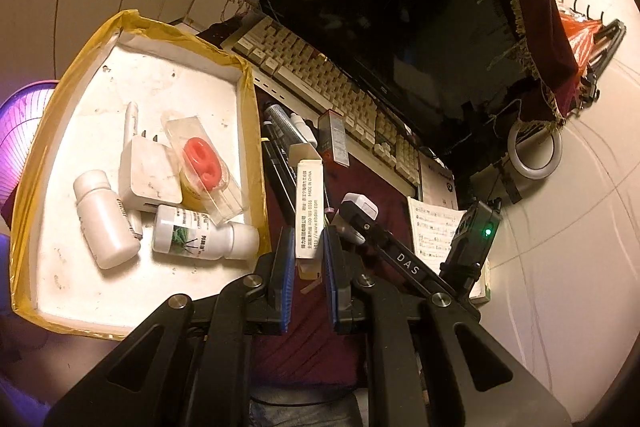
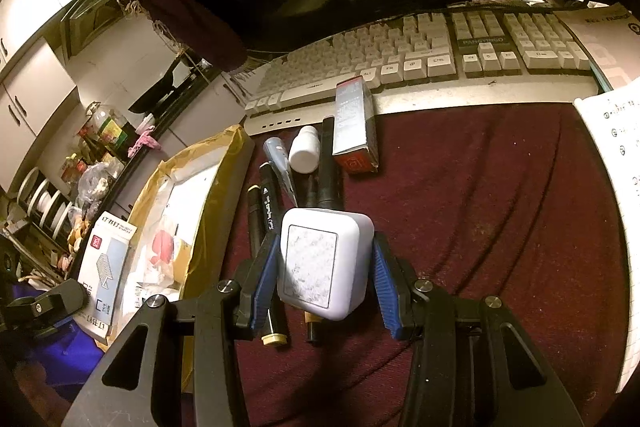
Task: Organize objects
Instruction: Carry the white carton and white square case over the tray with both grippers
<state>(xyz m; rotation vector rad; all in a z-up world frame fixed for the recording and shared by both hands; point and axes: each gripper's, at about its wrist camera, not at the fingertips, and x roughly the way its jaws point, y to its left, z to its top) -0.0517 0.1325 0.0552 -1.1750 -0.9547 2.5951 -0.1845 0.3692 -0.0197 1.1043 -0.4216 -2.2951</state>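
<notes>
My left gripper [image 1: 307,247] is shut on a white staple box [image 1: 309,205] and holds it above the maroon cloth, just right of the yellow-rimmed tray [image 1: 252,95]. The box also shows in the right wrist view [image 2: 106,267], beside the tray [image 2: 208,195]. My right gripper [image 2: 324,267] is shut on a white charger block [image 2: 324,263], which also shows in the left wrist view [image 1: 358,213]. In the tray lie two white bottles [image 1: 106,219], a white adapter [image 1: 148,175] and a clear case with a red part [image 1: 204,163].
Pens and markers [image 2: 268,211], a small white bottle [image 2: 305,149] and a red-ended carton [image 2: 354,123] lie on the cloth before the keyboard [image 2: 420,51]. A paper sheet [image 2: 616,163] lies at the right. A monitor [image 1: 400,7] stands behind, with a tape roll [image 1: 534,151] nearby.
</notes>
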